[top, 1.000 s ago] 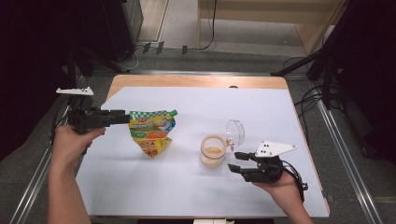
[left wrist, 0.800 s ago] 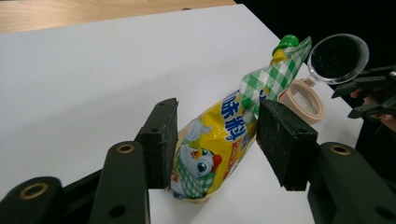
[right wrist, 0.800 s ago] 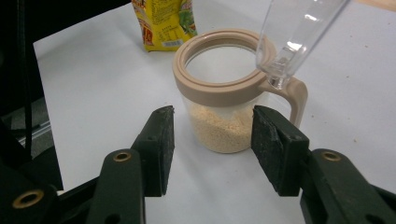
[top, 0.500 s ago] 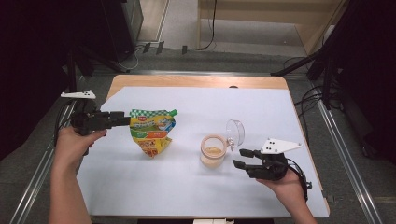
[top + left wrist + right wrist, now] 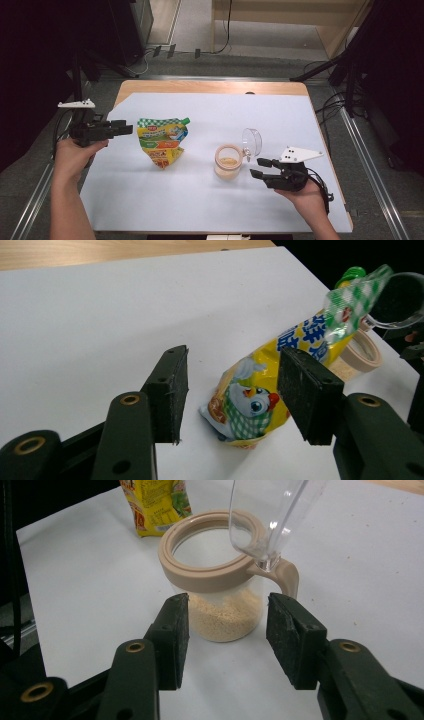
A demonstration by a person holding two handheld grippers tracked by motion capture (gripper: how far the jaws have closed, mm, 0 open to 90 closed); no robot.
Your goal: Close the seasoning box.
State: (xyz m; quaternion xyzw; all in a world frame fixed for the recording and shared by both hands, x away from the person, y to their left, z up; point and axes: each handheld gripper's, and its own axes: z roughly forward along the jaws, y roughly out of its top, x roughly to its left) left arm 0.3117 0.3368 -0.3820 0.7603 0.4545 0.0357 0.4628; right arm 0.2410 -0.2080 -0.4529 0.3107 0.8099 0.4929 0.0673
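A: I see a white bench [image 5: 200,200] with a wooden far edge, grey floor and dark stands around it.

B: And the things?

A: The yellow pouch [image 5: 162,142] lies left of centre, the open jar [image 5: 228,162] to its right. My left tool [image 5: 125,128], now lower, has just spread wider beside the pouch; my right tool [image 5: 259,167] stands spread, empty, near the jar.

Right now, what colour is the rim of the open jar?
Beige, or light tan: the jar's rim and hinge, clearest in the right gripper view.
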